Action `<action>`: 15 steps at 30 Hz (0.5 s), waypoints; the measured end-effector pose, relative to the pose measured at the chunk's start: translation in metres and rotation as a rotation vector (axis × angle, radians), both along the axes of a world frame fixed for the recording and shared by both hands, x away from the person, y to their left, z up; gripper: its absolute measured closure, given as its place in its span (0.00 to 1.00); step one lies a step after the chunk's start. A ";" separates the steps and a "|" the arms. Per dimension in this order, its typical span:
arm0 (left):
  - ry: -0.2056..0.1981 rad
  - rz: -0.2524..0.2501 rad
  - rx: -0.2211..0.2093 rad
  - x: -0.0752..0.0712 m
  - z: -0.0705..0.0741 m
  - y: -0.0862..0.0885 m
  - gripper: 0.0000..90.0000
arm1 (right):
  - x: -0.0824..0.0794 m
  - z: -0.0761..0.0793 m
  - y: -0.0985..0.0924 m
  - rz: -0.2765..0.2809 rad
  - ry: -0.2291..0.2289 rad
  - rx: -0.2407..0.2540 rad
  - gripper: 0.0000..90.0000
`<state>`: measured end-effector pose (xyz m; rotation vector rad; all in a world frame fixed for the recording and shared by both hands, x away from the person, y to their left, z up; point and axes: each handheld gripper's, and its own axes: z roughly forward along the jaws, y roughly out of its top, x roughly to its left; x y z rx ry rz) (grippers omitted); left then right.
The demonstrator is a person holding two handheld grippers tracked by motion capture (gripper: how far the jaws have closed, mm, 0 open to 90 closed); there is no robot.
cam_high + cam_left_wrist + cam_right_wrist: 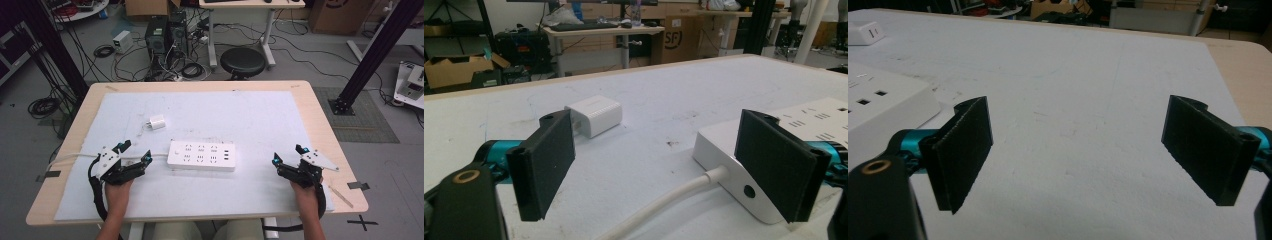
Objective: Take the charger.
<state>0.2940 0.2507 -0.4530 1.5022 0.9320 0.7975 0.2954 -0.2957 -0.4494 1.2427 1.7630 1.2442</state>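
- Cables and computer towers crowd the floor beyond our wooden table (320, 125), which carries a white mat (240, 115).
- We see a white power strip (201, 155) lying mid-mat, its cord (70, 159) running off leftward.
- We find a small white charger (157, 122) lying apart, behind the strip.
- Our left gripper (135, 152) sits just beside the strip's cord end, jaws wide, empty.
- Our right gripper (287, 156) rests right of the strip, jaws wide, empty.
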 end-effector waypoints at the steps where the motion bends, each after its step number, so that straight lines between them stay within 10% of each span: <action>1: 0.000 -0.001 -0.003 0.000 0.000 0.000 0.18 | 0.000 0.000 0.000 0.003 -0.002 -0.002 0.15; 7: 0.016 -0.032 -0.035 0.003 0.004 0.004 0.18 | 0.001 0.000 0.000 0.004 -0.002 0.001 0.15; 15: -0.037 -0.226 0.087 0.016 0.057 0.005 0.18 | 0.001 0.000 -0.001 0.005 0.006 0.002 0.15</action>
